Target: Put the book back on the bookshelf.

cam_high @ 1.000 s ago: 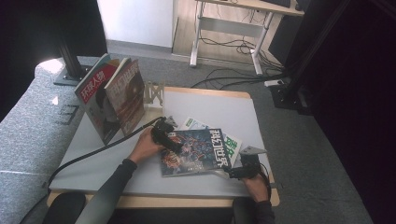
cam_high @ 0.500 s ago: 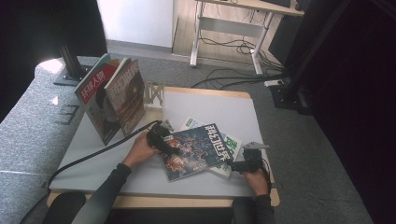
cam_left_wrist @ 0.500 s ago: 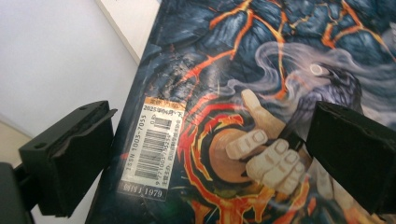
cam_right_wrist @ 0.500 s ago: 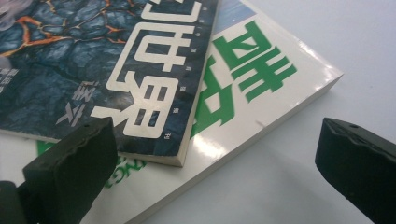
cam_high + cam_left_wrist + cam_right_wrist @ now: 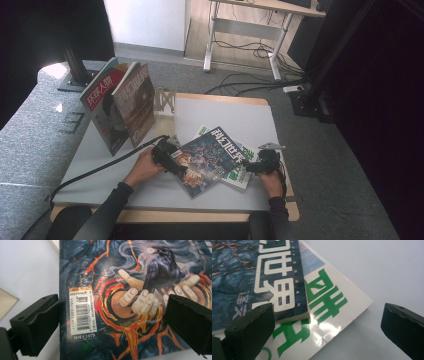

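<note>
Dark magazine (image 5: 210, 160) lies face up on the white table (image 5: 225, 115), near the person's edge, turned askew so its white title runs toward the far right corner. It rests on top of a white magazine (image 5: 239, 176) with green lettering, whose right part sticks out from under it. The left gripper (image 5: 170, 159), held in the left hand (image 5: 142, 167), is at the dark magazine's left edge. In the left gripper view its jaws stand wide apart over the cover: one jaw sits just off the spine beside the barcode label (image 5: 81, 312), the other over the painted hand and crow, and nothing is clamped between them. Whether the jaws touch the cover cannot be told. The right gripper (image 5: 257, 165), held in the right hand (image 5: 272, 181), is at the right side of the two magazines. In the right gripper view its jaws are also wide open and grip nothing: one jaw is low by the corner of the dark magazine (image 5: 257, 277) where it overlaps the white magazine (image 5: 329, 312), the other hangs over bare table (image 5: 374, 270). At the table's far left, two more magazines (image 5: 120, 105) stand upright, leaning against a small rack (image 5: 164, 102).
</note>
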The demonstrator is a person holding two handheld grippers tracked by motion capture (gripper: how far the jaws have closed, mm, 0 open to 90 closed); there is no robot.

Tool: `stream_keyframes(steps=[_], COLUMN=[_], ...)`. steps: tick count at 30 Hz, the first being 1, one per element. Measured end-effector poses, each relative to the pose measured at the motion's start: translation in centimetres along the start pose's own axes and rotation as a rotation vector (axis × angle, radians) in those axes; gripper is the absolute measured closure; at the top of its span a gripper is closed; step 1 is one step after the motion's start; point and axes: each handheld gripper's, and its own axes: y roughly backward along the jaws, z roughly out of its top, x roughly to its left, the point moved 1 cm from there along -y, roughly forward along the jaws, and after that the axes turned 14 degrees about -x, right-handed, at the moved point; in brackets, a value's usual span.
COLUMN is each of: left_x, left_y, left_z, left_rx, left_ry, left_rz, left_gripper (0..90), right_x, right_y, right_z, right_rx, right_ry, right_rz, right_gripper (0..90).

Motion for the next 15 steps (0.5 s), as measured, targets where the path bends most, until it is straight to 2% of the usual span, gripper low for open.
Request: stream_keyframes(steps=[6, 8, 14, 15], left_x=[-0.8, -1.1, -1.9, -2.0], left_y=[0.6, 0.7, 0.8, 0.8], left_z=[-0.8, -0.9, -1.1, -1.1], left_rx=[-0.008, -0.014, -0.017, -0.023], left_ry=[0.008, 0.009, 0.006, 0.005], left_rz=[-0.010, -0.010, -0.016, -0.017], left_gripper=[1.5, 1.6, 1.9, 1.8], right_x=[-0.3, -0.2, 1.1, 1.3], right_y=[-1.2, -1.2, -0.7, -0.6], right_z=[0.8, 1.0, 0.5, 0.4], right_rx=[0.002, 0.002, 0.029, 0.028], right_ry=[0.004, 0.020, 0.059, 0.064], right_rz=[-0.031, -0.038, 0.032, 0.032], right_gripper=[0.0, 1.1, 1.4, 1.4])
